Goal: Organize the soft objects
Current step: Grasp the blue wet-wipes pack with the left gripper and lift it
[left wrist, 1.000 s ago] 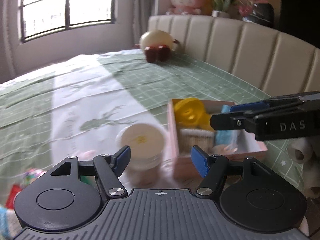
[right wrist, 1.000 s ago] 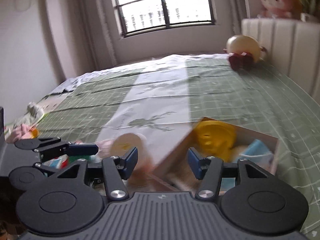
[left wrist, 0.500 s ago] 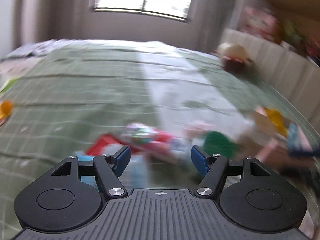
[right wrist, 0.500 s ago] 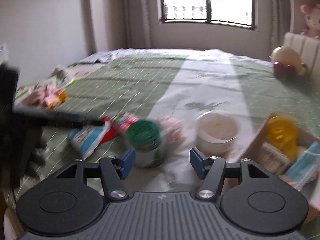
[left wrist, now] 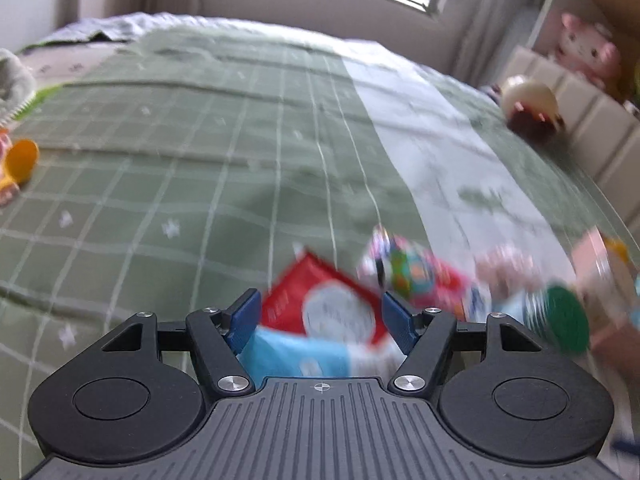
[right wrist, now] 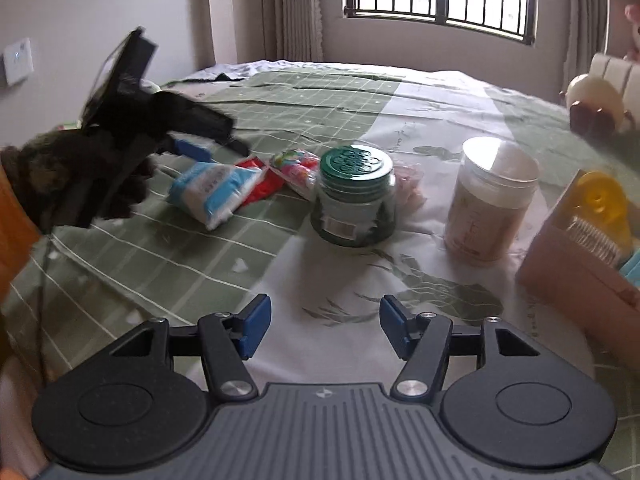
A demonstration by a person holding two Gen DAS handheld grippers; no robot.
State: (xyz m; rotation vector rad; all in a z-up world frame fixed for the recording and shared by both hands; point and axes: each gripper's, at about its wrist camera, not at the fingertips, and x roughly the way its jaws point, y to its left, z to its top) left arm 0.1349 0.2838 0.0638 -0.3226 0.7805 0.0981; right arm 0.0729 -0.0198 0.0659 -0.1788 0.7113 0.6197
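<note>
Between both grippers' wide, empty fingers point(left wrist: 400, 322): tissue pack point(right wrist: 214, 188), jars point(right wrist: 354, 196) beyond.

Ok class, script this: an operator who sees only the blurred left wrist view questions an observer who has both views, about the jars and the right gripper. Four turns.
Operator: My view is smeared. What stands beside the green-lidded jar?
Observer: In the right wrist view a white-lidded jar stands upright to its right, apart from it.
Operator: And the right gripper?
Observer: It is open, with nothing between its fingers, over the bedspread and short of both jars.
</note>
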